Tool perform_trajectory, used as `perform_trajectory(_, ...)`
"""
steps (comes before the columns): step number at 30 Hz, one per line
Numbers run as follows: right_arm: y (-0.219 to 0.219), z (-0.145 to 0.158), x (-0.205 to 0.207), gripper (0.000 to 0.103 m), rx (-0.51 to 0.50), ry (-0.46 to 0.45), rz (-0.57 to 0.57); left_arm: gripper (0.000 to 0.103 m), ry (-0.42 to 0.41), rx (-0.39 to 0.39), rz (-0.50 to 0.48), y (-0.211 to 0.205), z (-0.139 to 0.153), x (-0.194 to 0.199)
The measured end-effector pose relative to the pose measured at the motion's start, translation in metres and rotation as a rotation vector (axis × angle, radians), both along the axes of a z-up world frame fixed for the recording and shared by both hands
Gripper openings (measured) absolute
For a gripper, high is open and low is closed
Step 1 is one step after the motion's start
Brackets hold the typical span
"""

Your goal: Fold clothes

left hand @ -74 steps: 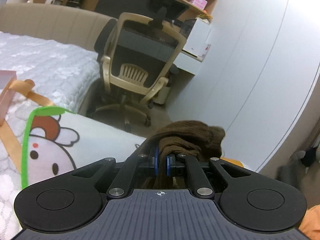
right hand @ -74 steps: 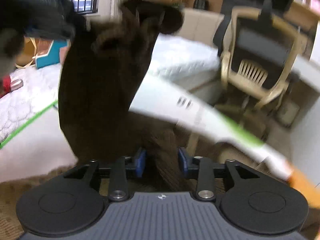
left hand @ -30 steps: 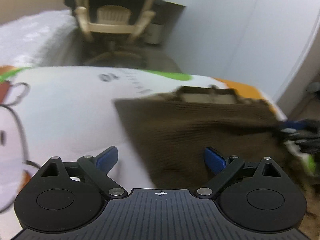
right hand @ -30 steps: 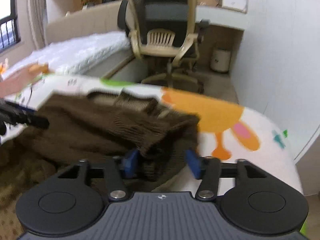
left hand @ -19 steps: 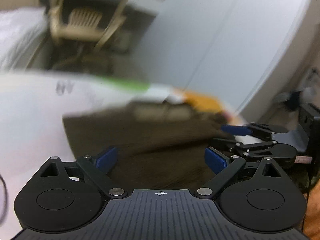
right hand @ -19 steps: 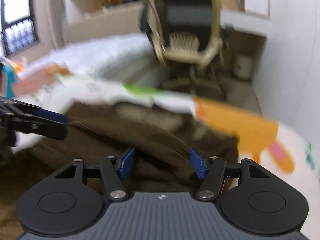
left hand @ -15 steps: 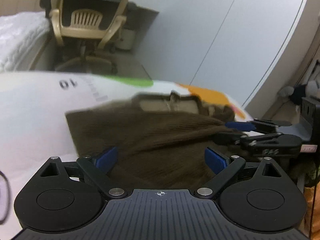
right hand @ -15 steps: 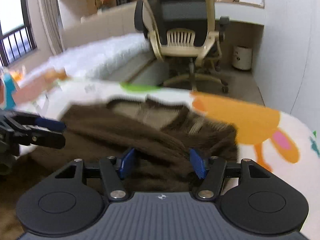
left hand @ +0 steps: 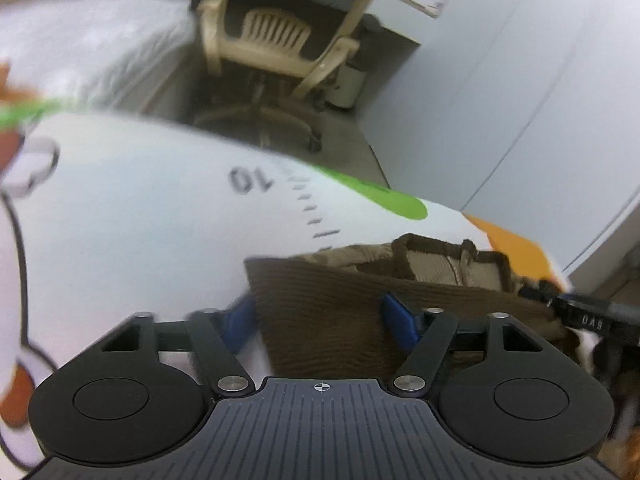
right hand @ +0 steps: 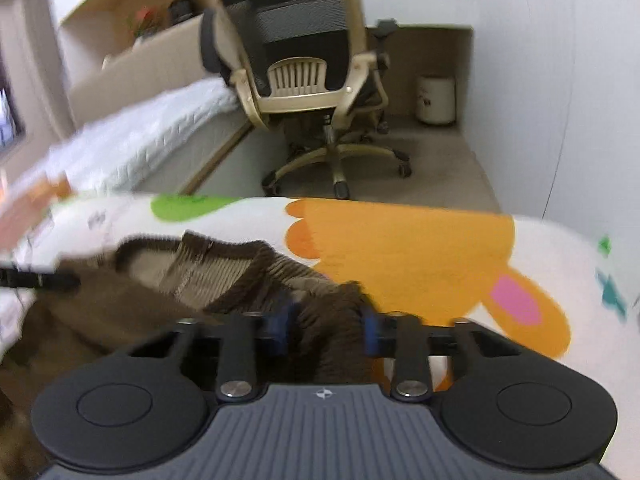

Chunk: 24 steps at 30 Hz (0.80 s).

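One brown ribbed knit sweater [left hand: 332, 312] lies at twelve o'clock between my left gripper's [left hand: 320, 318] wide-spread fingers; my right gripper [right hand: 326, 326] pinches its edge

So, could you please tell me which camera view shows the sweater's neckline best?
The right wrist view: the brown sweater has its neckline and ribbed beige inner side spread open in mid-frame, above the right claw. The left wrist view shows the same collar smaller and further off, beyond the left claw, mostly as a dark trimmed edge.
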State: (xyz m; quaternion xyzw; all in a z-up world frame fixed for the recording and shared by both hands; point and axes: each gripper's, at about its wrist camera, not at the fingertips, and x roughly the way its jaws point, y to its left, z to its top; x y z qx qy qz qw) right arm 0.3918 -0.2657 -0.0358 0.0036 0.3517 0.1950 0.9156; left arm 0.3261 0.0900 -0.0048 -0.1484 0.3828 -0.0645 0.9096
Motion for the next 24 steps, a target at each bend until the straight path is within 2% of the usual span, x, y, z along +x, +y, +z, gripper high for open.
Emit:
perform_trajectory(2, -0.003, 0.022, -0.019, 0.010, 0.025, -0.049, 0.007, 0.014, -0.014, -0.011, -0.041, 0.000, 0.014, -0.007)
perform_trajectory(4, -0.014, 0.054, -0.050, 0.008, 0.059, -0.126, 0.027, 0.012, -0.082, 0.000, -0.083, 0.005, 0.040, -0.028)
perform_trajectory(6, -0.027, 0.083, -0.091, 0.008, 0.065, -0.194, 0.045, 0.010, -0.143, -0.004, -0.118, 0.012, 0.068, -0.061)
perform_trajectory(8, -0.038, 0.103, -0.138, 0.008, 0.054, -0.252, 0.066, 0.010, -0.177, 0.002, -0.156, 0.011, 0.081, -0.100)
perform_trajectory(11, -0.052, 0.110, -0.204, 0.007, 0.032, -0.283, 0.082, 0.010, -0.218, 0.017, -0.215, 0.006, 0.095, -0.160)
perform_trajectory(14, -0.061, 0.093, -0.259, 0.007, -0.025, -0.255, 0.094, 0.013, -0.214, 0.042, -0.274, -0.001, 0.092, -0.214)
perform_trajectory(15, -0.063, 0.084, -0.275, 0.008, -0.055, -0.241, 0.098, 0.017, -0.191, 0.054, -0.300, -0.004, 0.084, -0.228)
perform_trajectory(16, -0.065, 0.074, -0.287, 0.009, -0.080, -0.213, 0.103, 0.026, -0.162, 0.066, -0.331, -0.008, 0.075, -0.240)
perform_trajectory(17, -0.068, 0.063, -0.296, 0.009, -0.103, -0.175, 0.109, 0.041, -0.125, 0.076, -0.368, -0.011, 0.065, -0.250)
perform_trajectory(18, -0.072, 0.053, -0.304, 0.013, -0.116, -0.139, 0.111, 0.049, -0.091, 0.081, -0.406, -0.014, 0.055, -0.258)
perform_trajectory(19, -0.078, 0.046, -0.309, 0.021, -0.118, -0.107, 0.110, 0.062, -0.061, 0.085, -0.440, -0.015, 0.049, -0.265)
perform_trajectory(20, -0.084, 0.043, -0.313, 0.027, -0.113, -0.087, 0.106, 0.069, -0.042, 0.082, -0.470, -0.014, 0.045, -0.271)
perform_trajectory(21, -0.091, 0.042, -0.316, 0.038, -0.103, -0.076, 0.101, 0.072, -0.029, 0.074, -0.497, -0.013, 0.043, -0.275)
perform_trajectory(24, -0.106, 0.058, -0.314, 0.062, -0.016, -0.086, 0.086, 0.090, -0.037, -0.058, -0.519, 0.004, 0.048, -0.272)
